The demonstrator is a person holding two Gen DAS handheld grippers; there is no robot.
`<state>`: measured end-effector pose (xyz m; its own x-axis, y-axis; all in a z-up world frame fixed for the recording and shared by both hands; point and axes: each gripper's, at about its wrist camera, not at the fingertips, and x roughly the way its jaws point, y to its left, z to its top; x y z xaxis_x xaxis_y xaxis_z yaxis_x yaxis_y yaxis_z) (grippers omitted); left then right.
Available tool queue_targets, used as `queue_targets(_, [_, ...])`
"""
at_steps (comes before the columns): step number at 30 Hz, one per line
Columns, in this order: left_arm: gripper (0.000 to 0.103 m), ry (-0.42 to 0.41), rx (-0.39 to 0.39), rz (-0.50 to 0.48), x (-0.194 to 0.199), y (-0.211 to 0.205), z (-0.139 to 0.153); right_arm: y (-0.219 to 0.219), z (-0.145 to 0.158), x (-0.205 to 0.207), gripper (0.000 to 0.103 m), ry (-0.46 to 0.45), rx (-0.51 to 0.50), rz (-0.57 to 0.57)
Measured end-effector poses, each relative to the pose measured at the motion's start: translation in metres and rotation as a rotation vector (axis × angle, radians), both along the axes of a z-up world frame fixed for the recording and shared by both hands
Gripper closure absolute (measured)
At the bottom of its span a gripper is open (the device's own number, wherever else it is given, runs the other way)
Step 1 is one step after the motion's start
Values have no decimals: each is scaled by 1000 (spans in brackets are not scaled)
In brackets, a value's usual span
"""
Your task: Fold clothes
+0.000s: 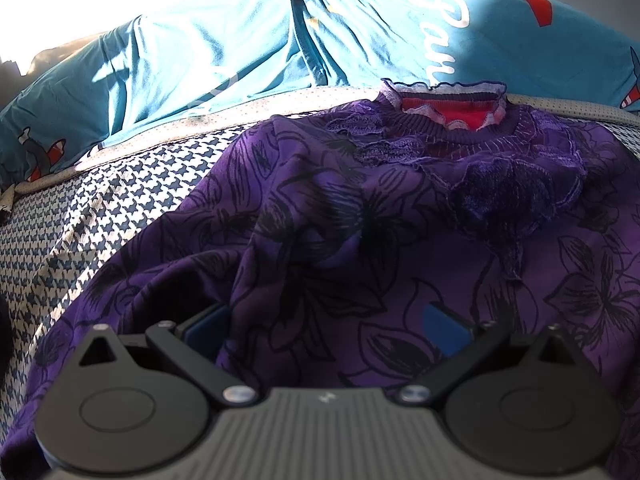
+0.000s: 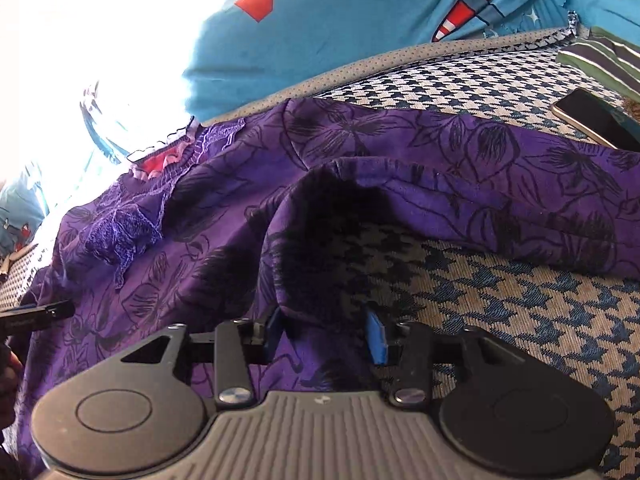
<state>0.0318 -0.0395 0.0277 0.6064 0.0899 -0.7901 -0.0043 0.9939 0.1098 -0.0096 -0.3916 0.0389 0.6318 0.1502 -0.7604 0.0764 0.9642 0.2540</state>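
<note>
Purple top lies spread on the houndstooth cover, neckline toward the teal pillow. White script on the pillow is partly legible, "Pau". Left gripper: jaws spread wide, cloth bunched between the blue pads, not pinched. Right gripper: jaws apart around a raised fold at the top's edge. Right of the top: a phone and striped cloth.
</note>
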Motion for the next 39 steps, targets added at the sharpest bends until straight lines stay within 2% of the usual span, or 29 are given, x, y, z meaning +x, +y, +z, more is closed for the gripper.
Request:
queue_targets(1, [0, -1, -1, 5, 0, 1, 0, 6, 0, 0, 75, -1, -57, 13])
queue_targets(2, [0, -2, -2, 10, 1, 2, 1, 6, 0, -1, 83, 6, -60, 5])
queue_targets(5, [0, -8, -8, 36, 1, 8, 3, 9, 3, -3, 95, 25, -83, -31])
queue_targets(10, [0, -19, -35, 82, 0, 24, 11, 21, 15, -19, 96, 25, -196, -118])
queue_targets(13, [0, -35, -44, 119, 1, 38, 20, 26, 17, -25, 94, 46, -248, -148])
queue_targets(15, [0, -45, -55, 150, 2, 50, 27, 30, 15, -25, 87, 72, -306, -149])
queue_targets(17, [0, -49, -70, 173, 3, 63, 31, 34, 19, -23, 75, 46, -299, -158])
queue_targets(19, [0, -53, -75, 195, 4, 74, 34, 39, 24, -22, 69, 20, -292, -168])
queue_targets(25, [0, -45, -78, 235, 10, 85, 32, 51, 38, -17, 64, -61, -268, -196])
queue_targets(30, [0, -56, -51, 199, 13, 74, 31, 61, 50, -13, 64, -127, -248, -219])
queue_targets(39, [0, -110, -30, 105, 22, 56, 38, 95, 48, 22, 64, -190, -213, -119])
